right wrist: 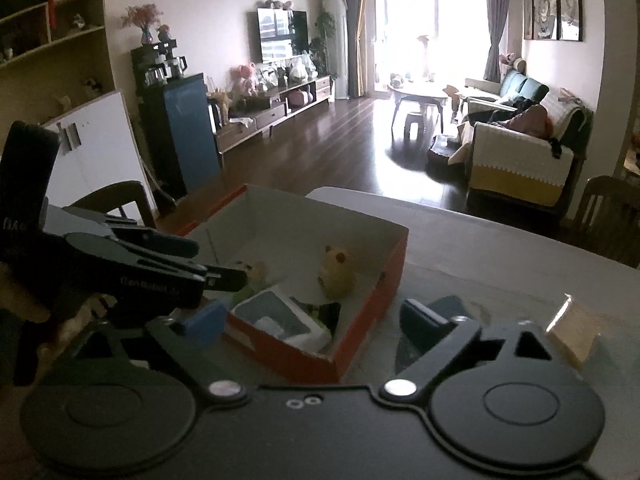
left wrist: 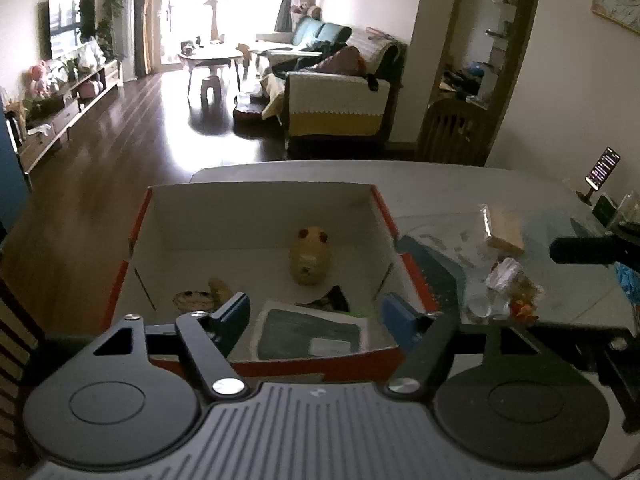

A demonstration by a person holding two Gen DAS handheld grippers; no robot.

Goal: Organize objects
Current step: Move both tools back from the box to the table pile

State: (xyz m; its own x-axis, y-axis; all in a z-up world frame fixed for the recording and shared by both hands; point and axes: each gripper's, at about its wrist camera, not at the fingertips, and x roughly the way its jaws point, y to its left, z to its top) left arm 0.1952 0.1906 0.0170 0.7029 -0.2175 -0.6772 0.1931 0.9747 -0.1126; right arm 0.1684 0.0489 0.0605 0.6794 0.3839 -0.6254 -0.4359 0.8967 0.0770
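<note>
A pale grey table (left wrist: 460,184) carries everything here. At its left end sits an open red box (left wrist: 140,216) with a white inside. Just right of the box lies a dark flat piece (left wrist: 434,268), then a clear wrapped tan block (left wrist: 504,228), and nearer, crumpled wrappers (left wrist: 508,284). At the far right edge, a phone on a stand (left wrist: 602,168), screen lit.

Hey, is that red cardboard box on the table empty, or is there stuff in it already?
Not empty. The red box already holds a yellow animal toy and a flat white-edged packet, among other small things.
</note>
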